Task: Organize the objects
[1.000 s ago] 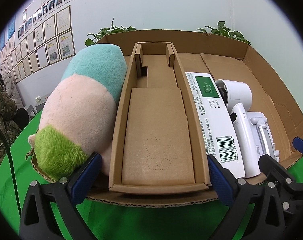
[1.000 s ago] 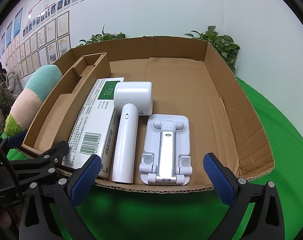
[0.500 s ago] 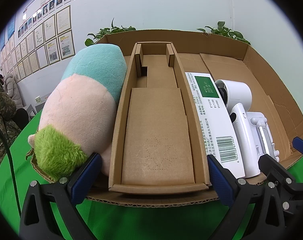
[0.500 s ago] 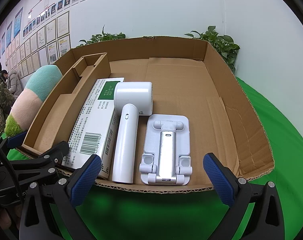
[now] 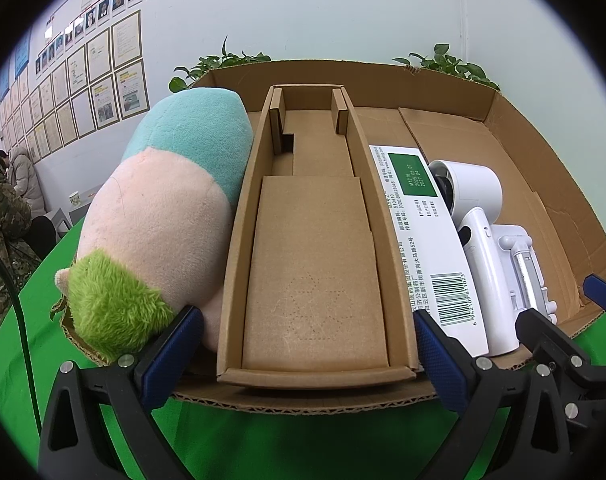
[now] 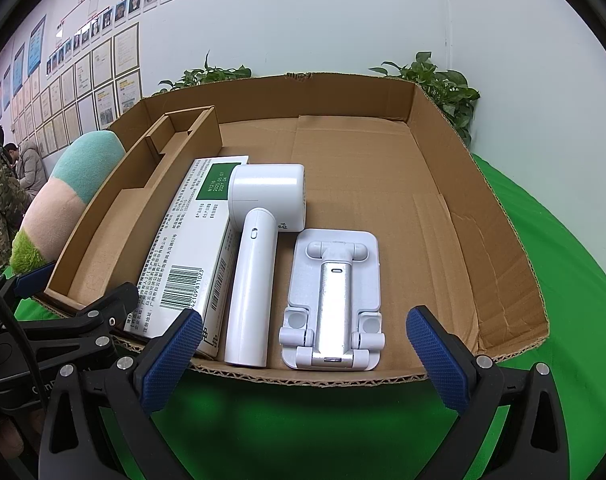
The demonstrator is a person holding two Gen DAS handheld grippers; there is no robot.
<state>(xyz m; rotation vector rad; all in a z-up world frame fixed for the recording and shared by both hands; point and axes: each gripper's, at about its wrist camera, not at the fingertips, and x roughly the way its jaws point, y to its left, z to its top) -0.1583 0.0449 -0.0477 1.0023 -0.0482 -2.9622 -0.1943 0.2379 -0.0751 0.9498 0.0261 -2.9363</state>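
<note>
A shallow cardboard tray holds a row of objects. From left: a pink, teal and green plush toy, a long brown cardboard insert box, a white and green medicine box, a white handheld fan and a white folding phone stand. My left gripper is open and empty at the tray's front edge, in front of the insert box. My right gripper is open and empty at the front edge, in front of the fan and stand.
The tray sits on a green tabletop. The tray's right half is bare cardboard. Potted plants stand behind the tray by a white wall. People sit at far left.
</note>
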